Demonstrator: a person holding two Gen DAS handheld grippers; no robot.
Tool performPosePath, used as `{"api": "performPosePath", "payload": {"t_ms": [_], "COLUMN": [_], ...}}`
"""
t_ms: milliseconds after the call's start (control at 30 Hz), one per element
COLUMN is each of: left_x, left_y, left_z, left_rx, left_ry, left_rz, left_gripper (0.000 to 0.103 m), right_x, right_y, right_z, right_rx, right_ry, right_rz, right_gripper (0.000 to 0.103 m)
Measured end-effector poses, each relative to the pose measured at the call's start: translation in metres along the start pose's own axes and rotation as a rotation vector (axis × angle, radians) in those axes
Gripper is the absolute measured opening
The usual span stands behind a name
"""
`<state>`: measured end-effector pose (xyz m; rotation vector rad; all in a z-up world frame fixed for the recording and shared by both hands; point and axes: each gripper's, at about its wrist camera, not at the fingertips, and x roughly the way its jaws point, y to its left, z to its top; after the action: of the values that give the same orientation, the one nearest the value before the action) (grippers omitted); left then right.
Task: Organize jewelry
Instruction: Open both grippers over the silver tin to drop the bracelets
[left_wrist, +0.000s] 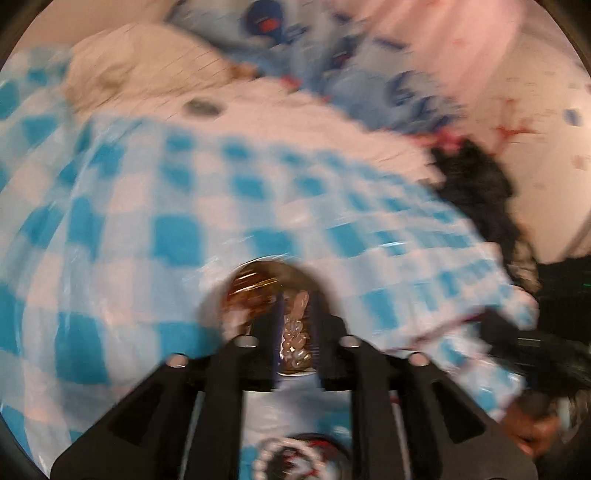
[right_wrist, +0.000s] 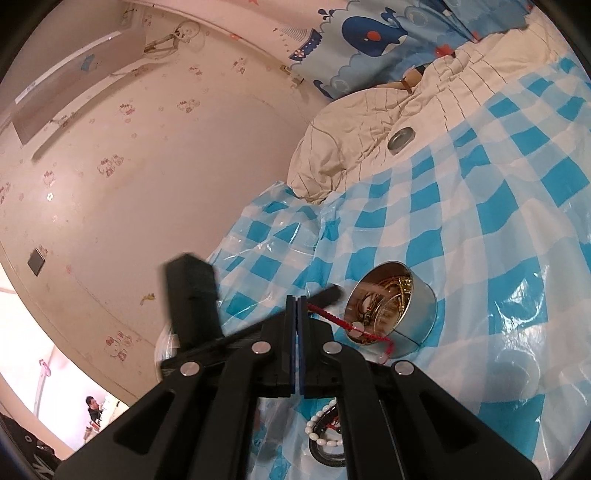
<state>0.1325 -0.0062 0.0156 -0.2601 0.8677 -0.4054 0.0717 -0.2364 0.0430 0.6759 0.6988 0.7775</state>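
Note:
Motion blurs the left wrist view. My left gripper (left_wrist: 297, 332) has its pads apart, and a pale beaded piece (left_wrist: 295, 343) lies between them, just before a round metal tin (left_wrist: 255, 291) of gold jewelry. My right gripper (right_wrist: 296, 306) is shut on a red cord bracelet (right_wrist: 332, 319), which trails right to the tin (right_wrist: 417, 314). The left gripper (right_wrist: 330, 294) reaches toward the tin's mouth from the left. A white bead bracelet (right_wrist: 321, 430) lies on a dark ring under my right gripper, and shows as the bead bracelet (left_wrist: 280, 456) below my left fingers.
A blue-and-white checked plastic sheet (right_wrist: 498, 206) covers the bed. A small round metal lid (right_wrist: 400, 140) rests on a cream quilt (right_wrist: 351, 129). Whale-print fabric (right_wrist: 369, 33) lies beyond. A wall (right_wrist: 147, 166) stands at the left. A hand (left_wrist: 532, 430) shows at the lower right.

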Motion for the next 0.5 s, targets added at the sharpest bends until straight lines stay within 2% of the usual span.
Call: {"api": "performPosePath", "payload": {"t_ms": [33,100,233,333,400,433,467,500], "left_x": [0.004,0.000,-0.026,-0.037,-0.044,-0.048,-0.051,-0.054], "left_y": [0.009,0.018,0.024,0.029,0.033,0.034,0.035,0.036], "left_z": [-0.001,0.001,0.003,0.002,0.002,0.002,0.002,0.002], "left_rx": [-0.051,-0.110,-0.126,-0.137,-0.142,-0.146,-0.147,-0.146], "left_ry": [0.003,-0.012,-0.091,-0.106,-0.107,-0.109,-0.110,-0.111], "left_rz": [0.016,0.022,0.042,0.044,0.051,0.053,0.046,0.041], "left_gripper": [0.026,0.043,0.055,0.061,0.068,0.069,0.070,0.071], "right_x": [0.001,0.004,0.019,0.036,0.054,0.066,0.072,0.072], "right_y": [0.002,0.006,0.015,0.012,-0.001,-0.013,-0.022,-0.028], "right_z": [0.001,0.005,0.018,0.024,0.025,0.023,0.020,0.017], "right_rx": [-0.001,-0.007,-0.013,-0.005,-0.007,-0.009,-0.008,-0.004], "right_ry": [0.002,0.002,0.004,0.014,0.059,0.105,0.140,0.153], "right_rz": [0.002,0.009,0.046,0.060,-0.054,-0.201,-0.297,-0.334], "right_gripper": [0.002,0.002,0.002,0.001,0.002,0.002,0.005,0.005]}}
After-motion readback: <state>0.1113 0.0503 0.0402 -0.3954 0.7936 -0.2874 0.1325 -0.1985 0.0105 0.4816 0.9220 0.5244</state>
